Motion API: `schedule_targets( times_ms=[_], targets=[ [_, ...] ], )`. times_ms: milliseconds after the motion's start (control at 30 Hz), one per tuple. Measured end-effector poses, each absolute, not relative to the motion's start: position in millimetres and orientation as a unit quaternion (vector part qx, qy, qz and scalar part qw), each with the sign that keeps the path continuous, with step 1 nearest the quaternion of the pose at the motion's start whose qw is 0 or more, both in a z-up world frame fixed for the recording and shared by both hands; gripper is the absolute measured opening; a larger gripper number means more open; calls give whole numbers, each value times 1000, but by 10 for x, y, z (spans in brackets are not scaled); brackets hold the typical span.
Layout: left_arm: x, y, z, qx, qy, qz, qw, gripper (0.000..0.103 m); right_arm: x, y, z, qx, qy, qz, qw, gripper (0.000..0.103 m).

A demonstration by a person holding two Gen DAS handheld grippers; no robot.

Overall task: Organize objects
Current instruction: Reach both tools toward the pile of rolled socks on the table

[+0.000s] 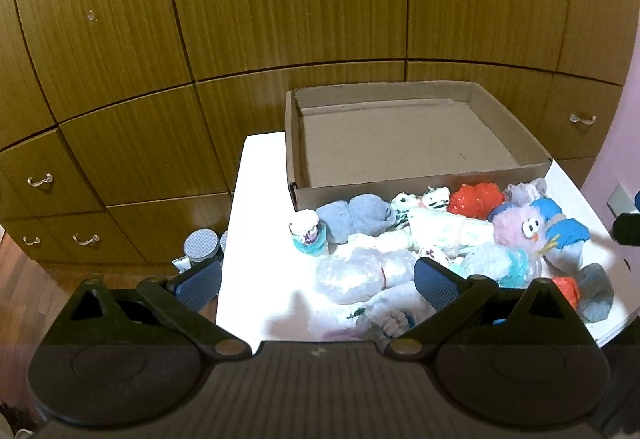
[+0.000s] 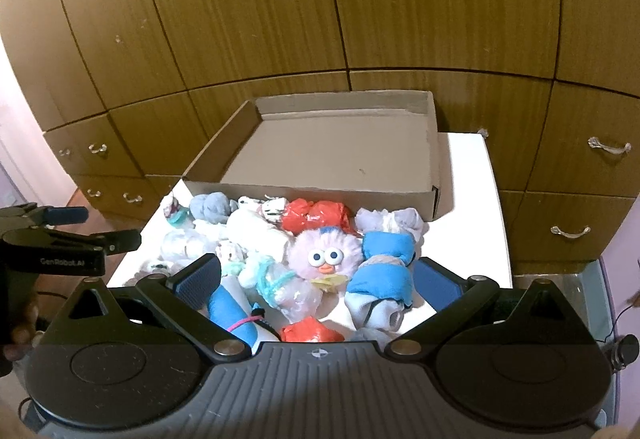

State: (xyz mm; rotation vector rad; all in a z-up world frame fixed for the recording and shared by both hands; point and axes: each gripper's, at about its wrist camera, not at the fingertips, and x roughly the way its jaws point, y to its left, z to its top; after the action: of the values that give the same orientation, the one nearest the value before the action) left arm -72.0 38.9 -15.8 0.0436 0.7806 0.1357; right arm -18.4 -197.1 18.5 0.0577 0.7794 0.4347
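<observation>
Left gripper [image 1: 318, 281]: black linkage arms ending in ribbed blue pads, jaws at their widest, nothing between the pads, tilted down over the near left part of the table
Table [image 1: 260, 223]: smooth white top, square-cornered, standing before grained wooden cabinet doors
Cardboard box [image 1: 404, 181]: shallow, rectangular, plain brown card with low walls – it sits at the far side of the table and its floor shows bare
Pile of rolled socks [image 2: 256, 235]: soft, lumpy bundles heaped on the table just in front of the box's near wall; greys and whites on the left, some with teal trim
Fuzzy pink sock [image 2: 324, 253]: round and fluffy, with googly eyes and an orange beak, in the middle of the heap
Red bundles [image 2: 316, 217]: crinkled, behind the fuzzy one, close to the box
Blue-and-grey roll [image 2: 386, 267]: thick, knotted, to the right of the face
Right gripper [image 2: 316, 281]: same black arms and ribbed blue pads, spread fully wide – it hangs above the near socks, gripping none
</observation>
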Motion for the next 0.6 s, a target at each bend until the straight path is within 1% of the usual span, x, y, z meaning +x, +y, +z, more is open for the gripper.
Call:
schedule_targets(
  times_ms=[200, 400, 600],
  targets=[
    [-897, 539, -272, 19, 372, 78, 925, 102, -347, -2152, 45, 35, 363, 205, 908, 102],
    [-980, 686, -492, 18, 385, 77, 920, 102, -496, -2331, -159, 44, 352, 183, 917, 102],
    [-939, 679, -636, 30, 389, 58, 919, 102, -484, -2265, -303, 31, 355, 189, 915, 102]
  ],
)
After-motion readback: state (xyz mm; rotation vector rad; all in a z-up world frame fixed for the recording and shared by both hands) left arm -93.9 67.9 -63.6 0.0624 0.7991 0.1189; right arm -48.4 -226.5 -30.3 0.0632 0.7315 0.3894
